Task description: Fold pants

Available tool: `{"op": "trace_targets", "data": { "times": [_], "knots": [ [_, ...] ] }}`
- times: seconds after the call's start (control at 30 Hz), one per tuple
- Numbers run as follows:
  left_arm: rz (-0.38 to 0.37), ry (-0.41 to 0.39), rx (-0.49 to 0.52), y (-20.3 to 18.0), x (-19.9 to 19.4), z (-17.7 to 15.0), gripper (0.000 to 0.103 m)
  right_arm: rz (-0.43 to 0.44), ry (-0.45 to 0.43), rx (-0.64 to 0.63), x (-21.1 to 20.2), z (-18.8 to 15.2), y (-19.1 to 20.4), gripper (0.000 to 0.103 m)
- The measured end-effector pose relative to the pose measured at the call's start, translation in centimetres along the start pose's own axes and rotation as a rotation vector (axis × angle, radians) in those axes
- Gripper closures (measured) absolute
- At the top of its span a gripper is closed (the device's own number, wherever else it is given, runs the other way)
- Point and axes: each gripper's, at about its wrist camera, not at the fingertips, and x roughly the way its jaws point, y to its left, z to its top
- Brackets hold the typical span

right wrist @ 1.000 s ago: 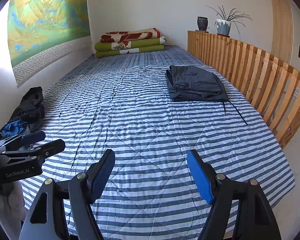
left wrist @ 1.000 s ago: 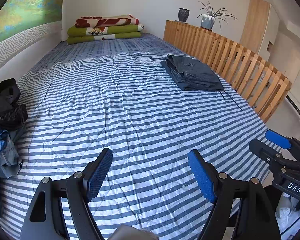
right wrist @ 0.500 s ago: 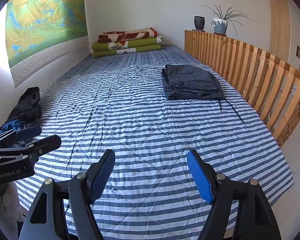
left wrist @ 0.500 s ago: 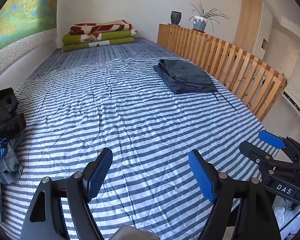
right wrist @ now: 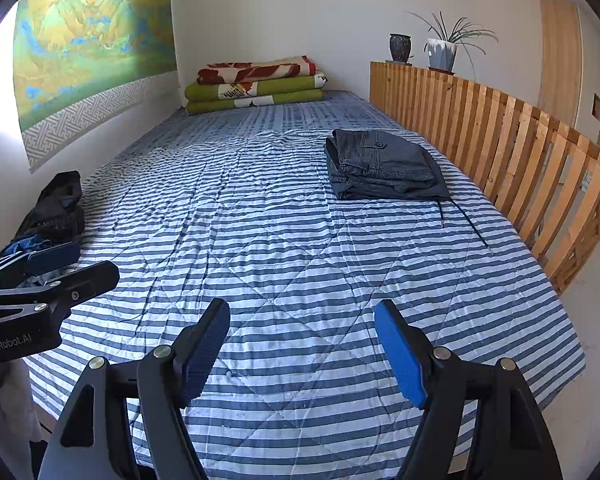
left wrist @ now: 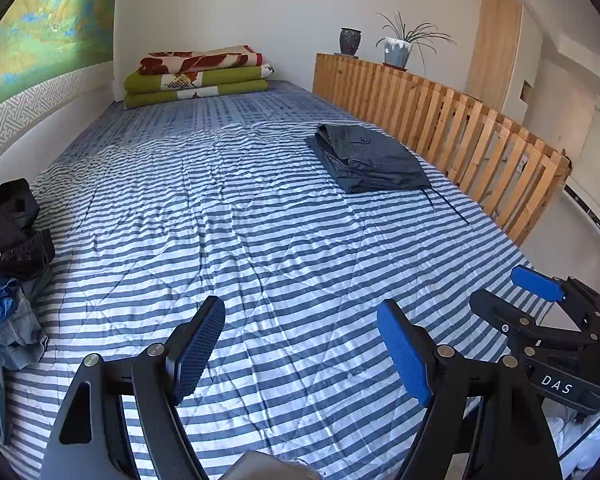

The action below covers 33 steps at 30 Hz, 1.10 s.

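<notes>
- Folded dark grey pants lie near the striped bed's right edge.
- Left gripper and right gripper: jaws released, empty.

Bright daylight from the left, sharp focus, fisheye bending and dark corners.

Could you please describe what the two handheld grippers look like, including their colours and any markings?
Both are black, angular frames with silver pivot rivets and two fingers faced with blue textured pads. The left gripper carries white "GenRobot.AI" lettering on its side; the right gripper bears a white "DAS" label.
</notes>
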Motion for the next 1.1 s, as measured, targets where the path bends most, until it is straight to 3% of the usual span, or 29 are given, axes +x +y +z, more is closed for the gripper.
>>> {"op": "trace_targets", "data": {
  "times": [1.1],
  "knots": [
    [0.008, 0.006, -0.003, -0.11, 0.20, -0.04, 0.022, 0.000, 0.014, 0.008, 0.40, -0.23, -0.49, 0.030]
  ]
}}
